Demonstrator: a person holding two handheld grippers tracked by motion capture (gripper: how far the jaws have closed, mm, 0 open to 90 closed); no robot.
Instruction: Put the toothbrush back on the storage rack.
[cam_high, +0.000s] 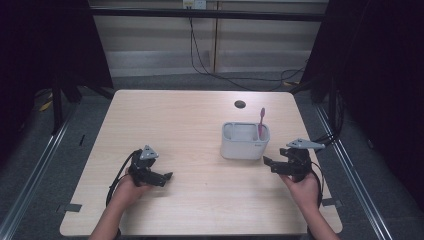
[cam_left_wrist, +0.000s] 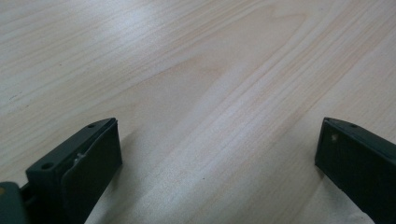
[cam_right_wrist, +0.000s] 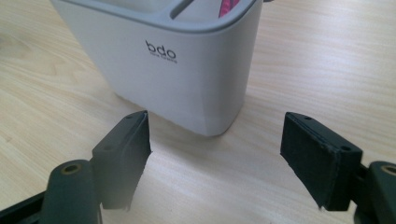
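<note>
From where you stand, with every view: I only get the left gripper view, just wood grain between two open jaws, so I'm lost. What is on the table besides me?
Observer: A white holder stands right of centre on the table.
Operator: Anything in it?
Observer: A pink toothbrush stands upright in its right compartment.
Operator: Where is the right gripper?
Observer: The right gripper is open, jaws aimed at the holder's near corner, not touching it.
</note>
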